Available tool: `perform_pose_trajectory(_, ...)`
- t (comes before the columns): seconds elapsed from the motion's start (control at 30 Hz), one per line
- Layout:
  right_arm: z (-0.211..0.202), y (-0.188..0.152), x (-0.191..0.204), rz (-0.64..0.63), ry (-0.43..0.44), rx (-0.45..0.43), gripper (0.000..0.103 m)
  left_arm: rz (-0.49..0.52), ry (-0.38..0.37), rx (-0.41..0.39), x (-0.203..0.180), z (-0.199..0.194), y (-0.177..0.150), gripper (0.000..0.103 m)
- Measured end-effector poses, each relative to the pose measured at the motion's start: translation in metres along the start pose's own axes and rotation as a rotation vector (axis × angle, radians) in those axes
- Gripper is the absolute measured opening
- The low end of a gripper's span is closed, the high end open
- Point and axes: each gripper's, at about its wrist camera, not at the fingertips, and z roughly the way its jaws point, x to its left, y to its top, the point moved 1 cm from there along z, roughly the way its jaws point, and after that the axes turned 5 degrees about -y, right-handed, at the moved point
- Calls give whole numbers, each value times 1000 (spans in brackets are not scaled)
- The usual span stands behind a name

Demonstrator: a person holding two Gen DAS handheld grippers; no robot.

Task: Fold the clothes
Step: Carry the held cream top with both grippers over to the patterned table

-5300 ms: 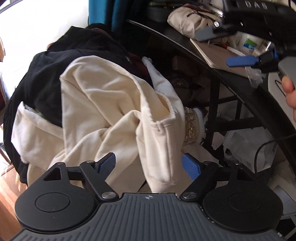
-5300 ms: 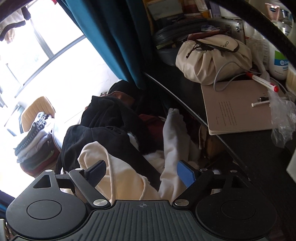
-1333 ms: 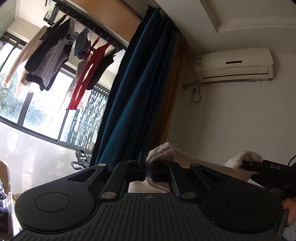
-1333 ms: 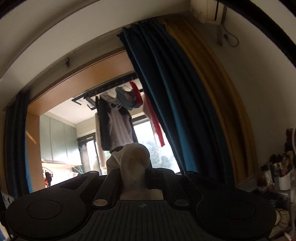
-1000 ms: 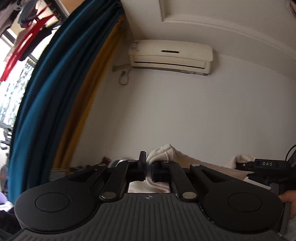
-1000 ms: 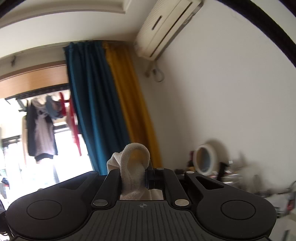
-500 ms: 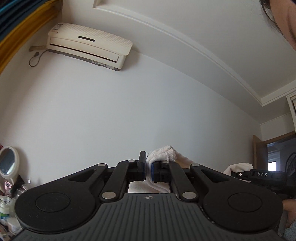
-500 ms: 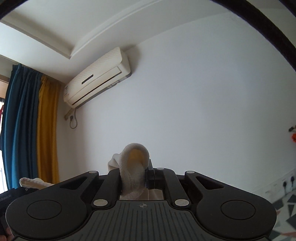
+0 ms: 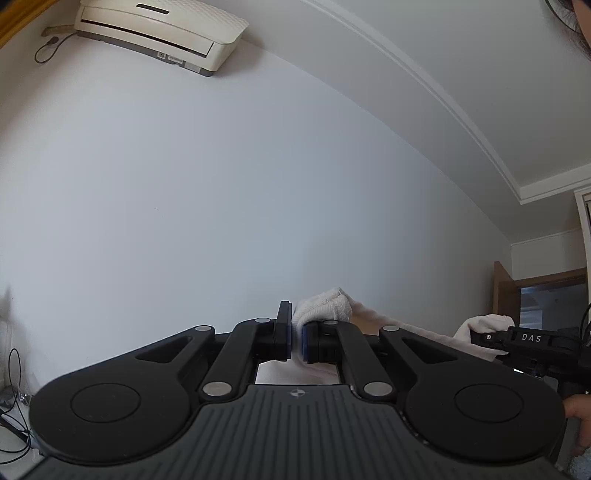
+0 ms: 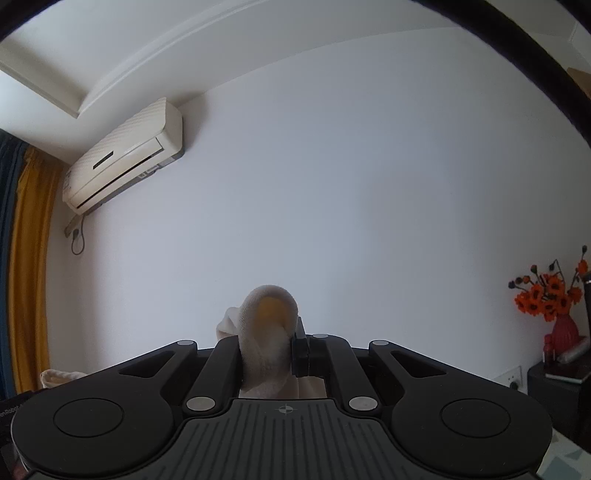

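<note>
Both grippers are raised toward a white wall, each clamping one cream garment. In the left wrist view my left gripper [image 9: 295, 341] is shut on a bunched edge of the cream garment [image 9: 327, 308], and the cloth stretches rightward to my right gripper [image 9: 491, 338], where another white bunch shows. In the right wrist view my right gripper [image 10: 279, 350] is shut on a rolled fold of the cream garment [image 10: 269, 321], which covers the left finger. A bit of the cloth [image 10: 61, 378] also appears at the far left by the other gripper. The rest of the garment hangs out of sight below.
An air conditioner [image 9: 159, 33] [image 10: 122, 166] hangs high on the wall. Yellow and blue curtains [image 10: 29, 266] stand at the left. A red vase of orange flowers [image 10: 561, 314] sits on a dark cabinet at right. A brown door frame [image 9: 546, 291] is at far right.
Both grippers swung sideways away from the window and curtains toward the plain wall, carrying the cream garment. Their grips stayed shut throughout.
</note>
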Motion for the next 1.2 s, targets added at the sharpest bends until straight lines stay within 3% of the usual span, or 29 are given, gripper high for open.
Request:
perform_pose_trajectory(0.27,56,-14,-52,16,-63,12,7,5,4,27,4,43,-27,6)
perform_pose_trajectory(0.47,115,-61,-90,-50,-126,64,7,-16,85,130,30,105,-75,6)
perform_pose_trajectory(0.77,250,-126,-116,-102,-203,173,7,1,213,272,95,217,-140,6)
perform_pose_trajectory(0.97,324,-196,-131,-213,-293,287,7,47,263,466,135,282,-221,6)
perform_pose_trajectory(1.2,395,-306,-167,-220,-407,547,7,15,292,789,157,322,-339,7)
